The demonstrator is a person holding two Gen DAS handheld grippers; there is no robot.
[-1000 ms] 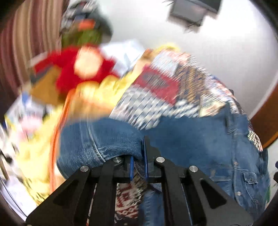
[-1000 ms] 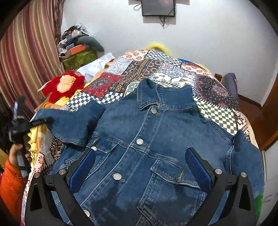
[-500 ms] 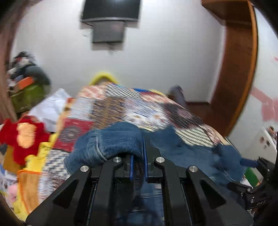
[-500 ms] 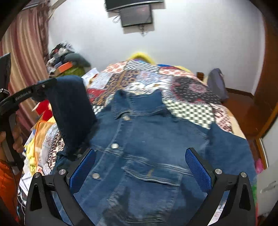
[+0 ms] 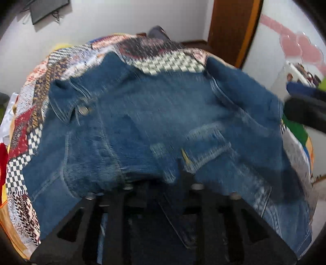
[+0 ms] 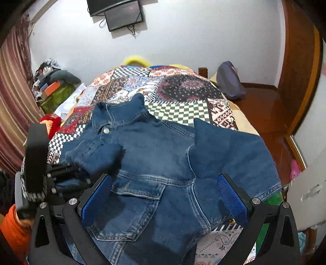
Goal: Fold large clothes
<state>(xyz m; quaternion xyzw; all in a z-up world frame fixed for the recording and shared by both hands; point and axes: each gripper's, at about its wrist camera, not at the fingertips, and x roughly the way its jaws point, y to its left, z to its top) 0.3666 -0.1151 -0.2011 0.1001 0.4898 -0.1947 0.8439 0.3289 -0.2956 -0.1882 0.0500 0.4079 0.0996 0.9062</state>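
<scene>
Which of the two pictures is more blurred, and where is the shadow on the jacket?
Left wrist view: strong motion blur over the denim jacket and left claw. Right wrist view: sharp, with fisheye bending at the edges; a dark shadow lies on the jacket between the right claw's fingers.

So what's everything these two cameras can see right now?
Jacket: one, blue denim, spread face up on the bed, left sleeve folded over its chest.
Quilt: one, multicoloured patchwork, covering the bed under the jacket.
Screen: one, black, on the white wall past the bed.
Bag: one, grey-purple, at the bed's far right corner.
Plush toy: one, red, left of the bed.
Clutter pile: one, mixed colours, far left by the striped curtain.
Door frame: one, brown wood, right.
Left gripper: black, shut on the sleeve.
Right gripper: black with blue pads, open, above the jacket's lower front.
</scene>
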